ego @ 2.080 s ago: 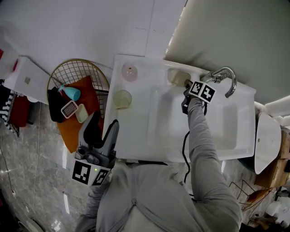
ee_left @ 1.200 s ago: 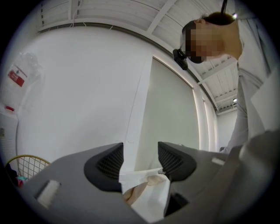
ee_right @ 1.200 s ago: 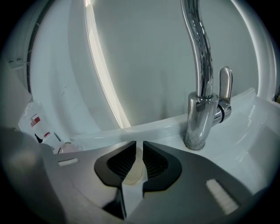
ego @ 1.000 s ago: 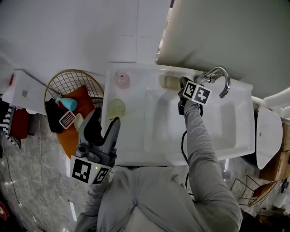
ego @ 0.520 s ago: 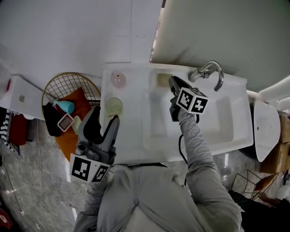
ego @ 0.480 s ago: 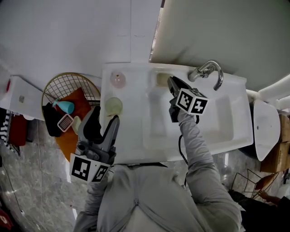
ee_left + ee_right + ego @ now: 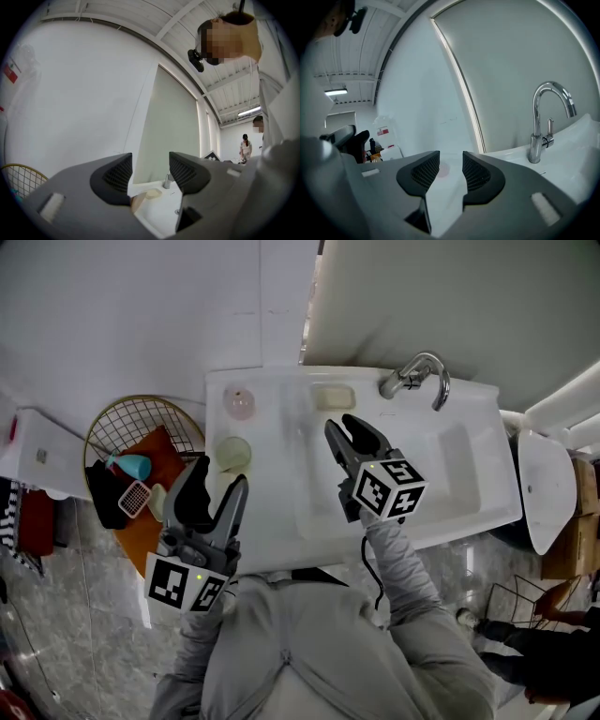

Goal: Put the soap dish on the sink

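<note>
The cream soap dish (image 7: 334,397) lies on the back ledge of the white sink (image 7: 469,512), just left of the chrome faucet (image 7: 412,379). My right gripper (image 7: 345,430) hovers over the basin in front of the dish, open and empty, apart from it. In the right gripper view the jaws (image 7: 451,171) stand apart, with the faucet (image 7: 543,122) to their right. My left gripper (image 7: 219,476) is open and empty at the sink's left front edge. Between its jaws (image 7: 150,173) the left gripper view shows the soap dish (image 7: 153,193) far off.
A pink round item (image 7: 240,402) and a pale green round item (image 7: 232,453) rest on the sink's left ledge. A wire basket (image 7: 127,418) with an orange cloth, a teal item and a grater stands on the floor at left. A wall rises behind the sink.
My right gripper has drawn back from the soap dish at the faucet toward the front of the basin; the dish stays on the ledge. The left gripper has barely moved.
</note>
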Demonstrator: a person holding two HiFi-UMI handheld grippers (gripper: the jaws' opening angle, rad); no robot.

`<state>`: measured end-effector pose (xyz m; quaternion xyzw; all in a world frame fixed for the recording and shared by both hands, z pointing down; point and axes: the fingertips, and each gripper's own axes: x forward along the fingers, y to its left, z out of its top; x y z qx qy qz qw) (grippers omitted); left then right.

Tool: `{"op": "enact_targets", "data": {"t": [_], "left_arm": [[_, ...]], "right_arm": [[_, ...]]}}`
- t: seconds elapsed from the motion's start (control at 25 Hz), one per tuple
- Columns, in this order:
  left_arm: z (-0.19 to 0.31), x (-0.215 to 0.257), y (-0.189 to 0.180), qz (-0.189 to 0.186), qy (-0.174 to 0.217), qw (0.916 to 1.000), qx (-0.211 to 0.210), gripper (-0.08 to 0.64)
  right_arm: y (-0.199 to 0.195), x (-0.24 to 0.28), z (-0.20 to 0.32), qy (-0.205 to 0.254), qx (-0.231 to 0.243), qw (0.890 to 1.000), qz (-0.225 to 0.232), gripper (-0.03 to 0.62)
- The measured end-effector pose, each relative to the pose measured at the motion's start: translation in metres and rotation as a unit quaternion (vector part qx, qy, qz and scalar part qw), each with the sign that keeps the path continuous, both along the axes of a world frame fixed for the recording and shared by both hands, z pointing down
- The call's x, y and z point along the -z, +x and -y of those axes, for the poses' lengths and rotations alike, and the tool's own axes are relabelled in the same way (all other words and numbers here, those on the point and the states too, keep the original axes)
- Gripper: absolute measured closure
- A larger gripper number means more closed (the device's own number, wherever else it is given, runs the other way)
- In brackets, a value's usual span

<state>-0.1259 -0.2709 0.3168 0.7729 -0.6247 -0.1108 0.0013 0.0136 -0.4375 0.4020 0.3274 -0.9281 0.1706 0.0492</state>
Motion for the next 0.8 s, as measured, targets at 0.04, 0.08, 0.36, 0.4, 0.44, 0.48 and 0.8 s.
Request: {"op": "enact_targets", "data": {"t": [0.04,0.08,0.36,0.4,0.44,0.48,0.8], "left_arm": [[-0.001,-0.001,0.001,-0.001,0.0,1.0,-0.003,0.291],[-0.001,-0.001,0.002,-0.001,0.0,1.0,-0.007,0.291],[-0.008,-0.003,0.007,-0.003,-0.002,0.9993,-0.037,0.291],[-0.009,-0.003,0.008,-0.003,-0.002,0.9991,-0.041,0.291],[-0.01,-0.003,0.009,-0.003,-0.002,0.999,-0.046,0.291],[-0.011,-0.003,0.009,-0.004,-0.002,0.9987,-0.05,0.291],[-0.026,-0.005,0.018,-0.003,-0.002,0.9959,-0.09,0.291]], "right_arm": [[0.001,0.003,-0.01,0.008,-0.001,1.0,0.001,0.459],[0.002,0.007,-0.019,0.016,-0.002,1.0,0.002,0.459],[0.009,0.026,-0.079,0.045,-0.016,0.999,0.014,0.459],[0.01,0.029,-0.086,0.051,-0.018,0.998,0.013,0.459],[0.011,0.032,-0.093,0.056,-0.021,0.998,0.013,0.459],[0.012,0.035,-0.099,0.061,-0.025,0.998,0.014,0.459],[0.028,0.062,-0.143,0.104,-0.071,0.992,0.011,0.459]]}}
